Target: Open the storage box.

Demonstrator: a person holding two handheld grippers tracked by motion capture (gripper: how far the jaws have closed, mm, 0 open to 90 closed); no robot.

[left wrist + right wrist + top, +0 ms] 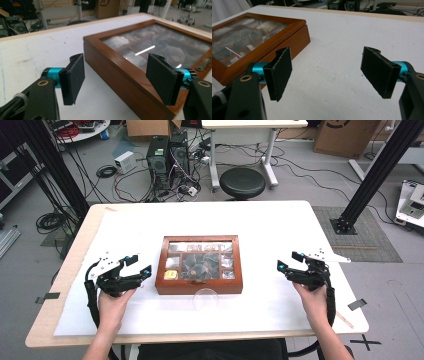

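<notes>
On the white-topped table [280, 227] the closed brown wooden box with a glass lid [199, 265] lies mid-table, long axis left-right, clasp toward the person. Flanking it, left gripper [135, 268] and right gripper [288, 262] gape empty.

The box [199, 265] is reddish-brown wood, smooth and lightly glossy, with a glass lid [160, 50] that throws bright reflections; a small metal clasp [203, 64] sits on its frame. The counter [280, 230] has a matt white top, faintly grainy and scuffed like foam board, with a pale wood rim showing along its edges. The left gripper [120, 80] and right gripper [332, 72] are matt black plastic, their jaws faced with dull, finely rough black pads on shiny turquoise metal collars. A clear dome [206, 296] lies at the counter's near edge by the box.
</notes>
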